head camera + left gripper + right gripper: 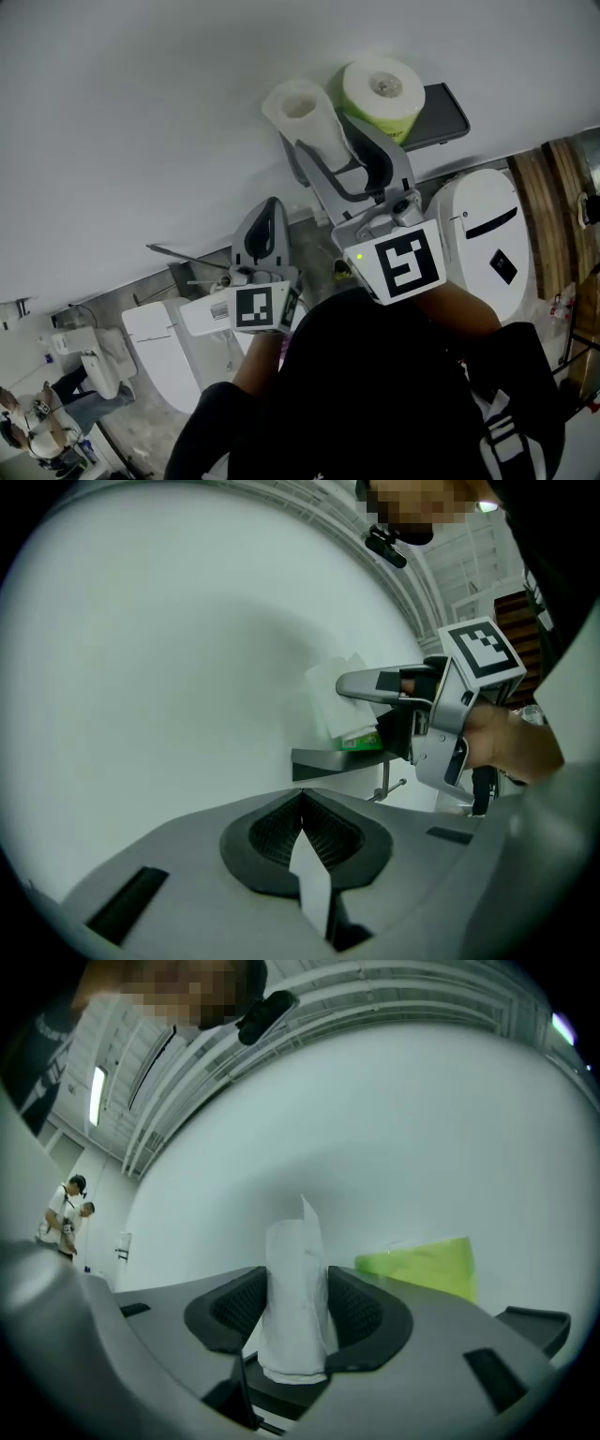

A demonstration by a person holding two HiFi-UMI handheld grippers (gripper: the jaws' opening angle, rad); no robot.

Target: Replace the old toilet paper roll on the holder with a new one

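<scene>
Between the right gripper's point(326, 141) jaws, close to the wall point(141, 112), sat a slim white toilet paper roll point(298, 105). The jaws stood about half apart and pressed on its sides, a loose tail of paper poking up. It was bare and thin, so I judged it the old roll, gripped across its width so it could be carried clear of the holder point(446, 114). Just beside it, on the holder's dark shelf, rested a fatter roll in green wrapping point(382, 92), probably the new one, parked within easy reach for the swap. The left gripper point(270, 208) hung lower and well apart from both rolls, its jaws closed together on a small strip of white paper point(310, 876). A white toilet point(487, 234) stood below the holder.
</scene>
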